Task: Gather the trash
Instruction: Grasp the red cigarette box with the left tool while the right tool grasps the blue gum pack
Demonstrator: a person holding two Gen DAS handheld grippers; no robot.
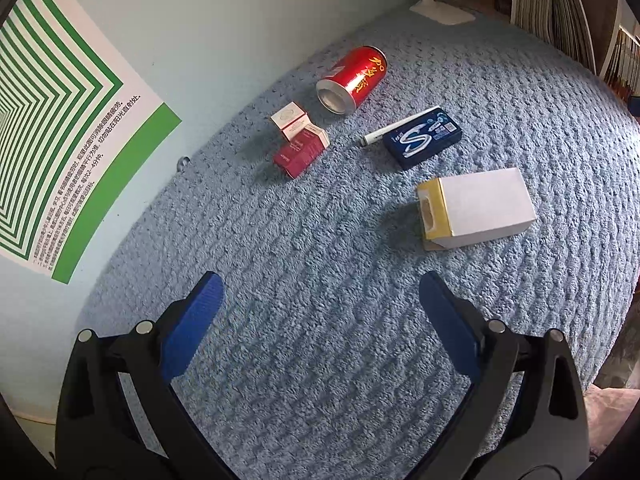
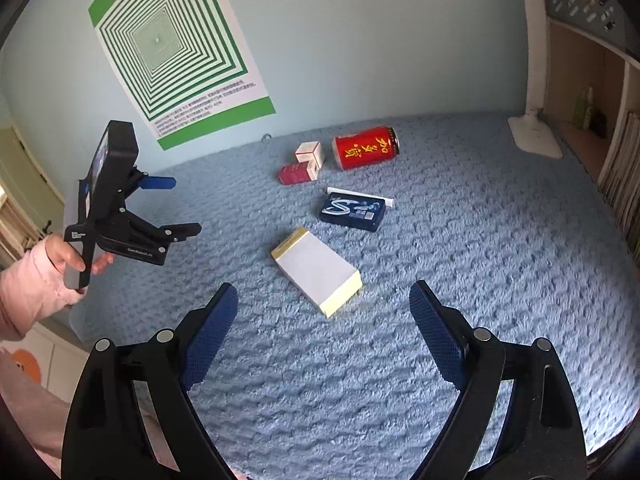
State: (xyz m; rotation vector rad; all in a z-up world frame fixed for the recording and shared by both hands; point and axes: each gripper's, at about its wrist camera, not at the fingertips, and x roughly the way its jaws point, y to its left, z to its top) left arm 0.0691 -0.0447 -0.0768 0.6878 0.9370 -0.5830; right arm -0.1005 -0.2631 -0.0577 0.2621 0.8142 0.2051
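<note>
Bare blanket before white box (nearest obstacle)

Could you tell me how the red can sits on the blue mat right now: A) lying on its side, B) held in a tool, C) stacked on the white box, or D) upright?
A: the red can lies on its side on the blue mat, untouched.

Home study corner: bookshelf, desk lamp, eye-chart poster.
</note>
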